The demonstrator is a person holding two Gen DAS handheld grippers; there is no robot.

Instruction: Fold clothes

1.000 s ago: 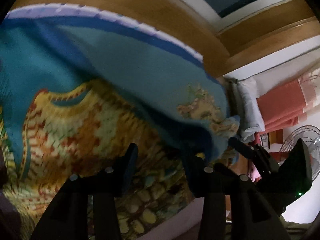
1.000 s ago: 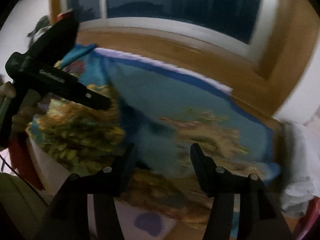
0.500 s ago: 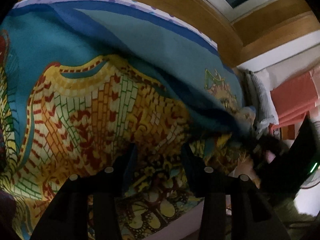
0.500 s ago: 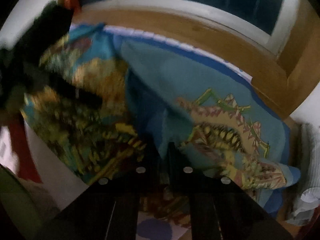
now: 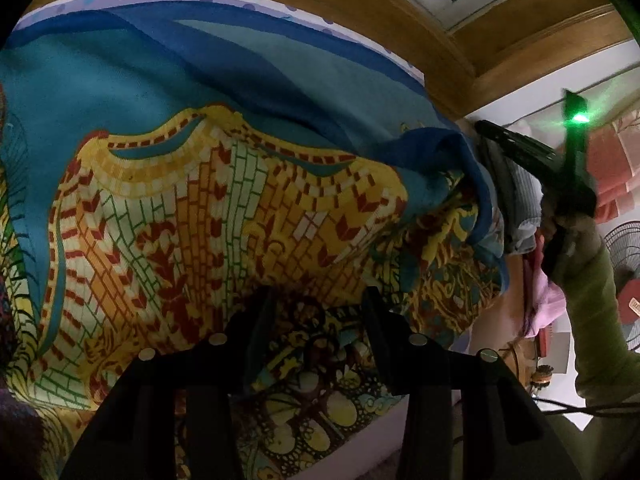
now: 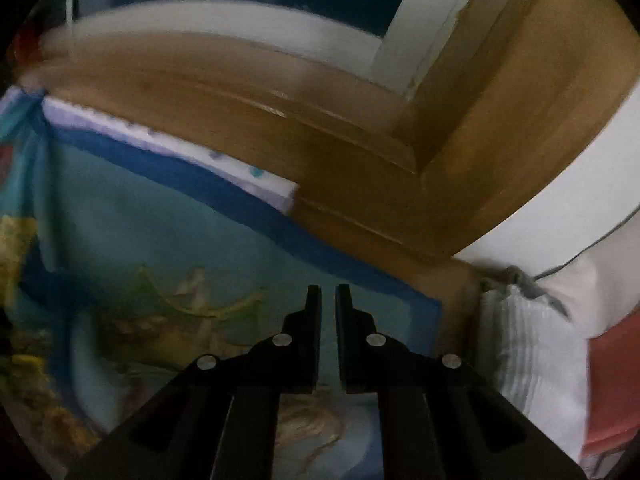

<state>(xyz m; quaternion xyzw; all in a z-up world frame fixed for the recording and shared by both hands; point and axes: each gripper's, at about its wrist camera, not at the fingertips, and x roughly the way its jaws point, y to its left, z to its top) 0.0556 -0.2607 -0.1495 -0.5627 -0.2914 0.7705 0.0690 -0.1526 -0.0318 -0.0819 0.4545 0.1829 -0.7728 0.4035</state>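
Observation:
A big teal and blue cloth with a yellow, orange and red brick pattern (image 5: 224, 200) lies spread on the bed. My left gripper (image 5: 316, 300) is open, its fingers wide apart just over the cloth's near edge. In the left wrist view my right gripper (image 5: 480, 128) is at the far right, where a blue fold of cloth (image 5: 444, 152) bunches up against its tip. In the right wrist view my right gripper (image 6: 328, 294) has its fingers almost together over the teal cloth (image 6: 160, 240), with a thin gap and no cloth seen between the tips.
A wooden window frame (image 6: 360, 128) runs along the far side of the bed. A lilac dotted sheet edge (image 6: 168, 144) shows under the cloth. A white and grey striped pillow (image 6: 532, 344) and a coral one (image 6: 612, 380) lie to the right. A fan (image 5: 624, 248) stands far right.
My right gripper closed its fingers and swung right, now facing the bed's corner. A blue fold of cloth has come over to the right. My left gripper stayed open in place.

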